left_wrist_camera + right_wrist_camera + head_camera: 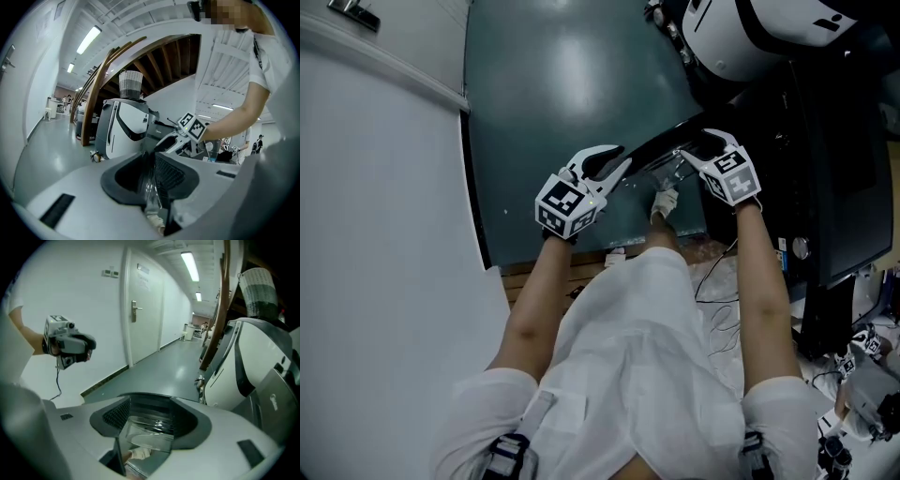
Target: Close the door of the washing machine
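**Head view.** A person in white stands over a green floor (562,94) with both tools lifted to the washing machine's door (661,148). From above the door shows only as a dark, glossy strip seen edge-on. It juts leftward from the black washing machine (834,159) at the right of frame, so it appears still open. The left tool (614,167) sits at the strip's free end and the right tool (698,148) at the end nearer the machine, a bracketing that probably serves to steer the panel home. The drum opening, hinge and latch are out of sight, and the machine's body is cut by the frame. A white robot (741,37) crowds the top edge.

**Left gripper view.** The jaws stand slightly apart, with the door's thin clear edge rising between them. No pad visibly presses on it, so the tool reads as released, placed to nudge the door rather than clamp it. A pale shape (152,220) low in the gap is too smeared by the glass to name.

**Right gripper view.** Here the jaws gape wider and a curved clear part of the door lies across the gap. Neither pad shows contact, so this tool also looks let go. Reflections in the glass hide where the panel ends, and the left tool hovers at upper left before a white wall (93,291).
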